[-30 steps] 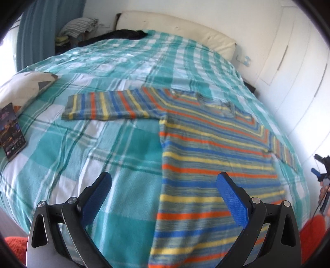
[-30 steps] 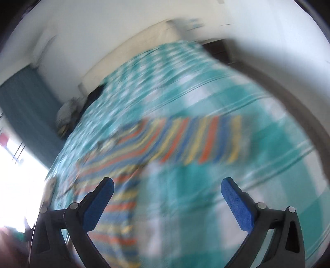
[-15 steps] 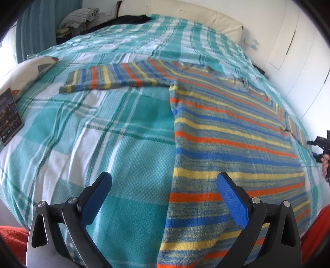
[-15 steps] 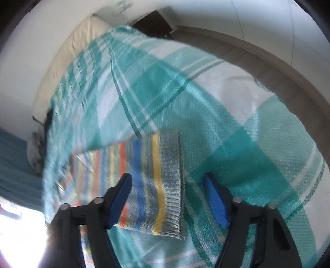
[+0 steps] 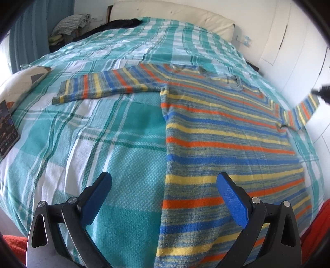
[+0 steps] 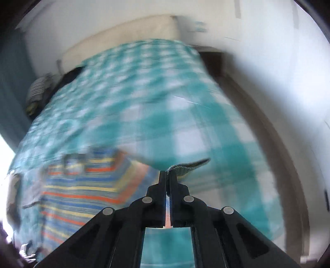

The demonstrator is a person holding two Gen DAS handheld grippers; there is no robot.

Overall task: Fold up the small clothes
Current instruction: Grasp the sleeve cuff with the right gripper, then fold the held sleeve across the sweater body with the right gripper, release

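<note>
Right tool (image 6: 167,175) is pinching the cuff (image 6: 186,166), jaws having just closed on it, lifting it off the bed (image 5: 127,144), while left tool (image 5: 165,198) is hovering spread over the sweater (image 5: 222,132) hem.

Sweater (image 5: 216,132) w/ orange, blue, yellow stripes; bedspread (image 5: 115,127) teal-white plaid

Bed (image 5: 127,132) carries everything, covered by teal-and-white plaid blanket. Striped sweater (image 5: 222,144) lies flat on blanket, body spread right of bed's middle, one sleeve stretched out leftward from shoulder. Well left of sweater, at bed's edge: patterned pillow (image 5: 22,82), dark phone-like slab (image 5: 7,127) just beside it. Beyond sweater, near headboard (image 5: 171,14): dark garment (image 5: 121,23) on blanket.
</note>
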